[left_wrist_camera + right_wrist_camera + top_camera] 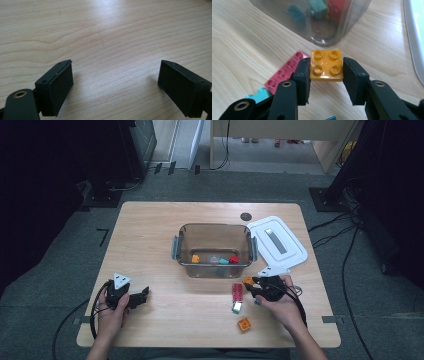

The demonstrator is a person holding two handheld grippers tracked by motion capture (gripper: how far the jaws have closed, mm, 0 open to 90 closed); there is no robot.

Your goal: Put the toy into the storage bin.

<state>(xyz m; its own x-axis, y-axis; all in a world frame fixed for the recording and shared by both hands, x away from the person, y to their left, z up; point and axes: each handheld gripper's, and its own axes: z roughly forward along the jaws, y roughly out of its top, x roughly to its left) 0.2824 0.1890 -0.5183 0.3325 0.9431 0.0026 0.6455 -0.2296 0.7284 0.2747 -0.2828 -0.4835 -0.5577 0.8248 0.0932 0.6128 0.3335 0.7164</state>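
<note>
Nearest the person, an orange brick lies on the table by the front edge. Just beyond it, the left tool rests low over bare wood at the left side, its jaws spread wide apart with nothing between them; the left gripper view shows both black pads clear of anything.

On the right side, the right tool is clenched on a yellow four-stud brick, one pad pressed to each of its sides, studs facing up. In the high view this brick sits at the tool's tip, just in front of the clear box. Beside it lie a red-pink long brick and a small teal piece.

Farther back, the clear box stands mid-table holding orange, teal and red bricks. Its white lid lies to the right, touching the box.
</note>
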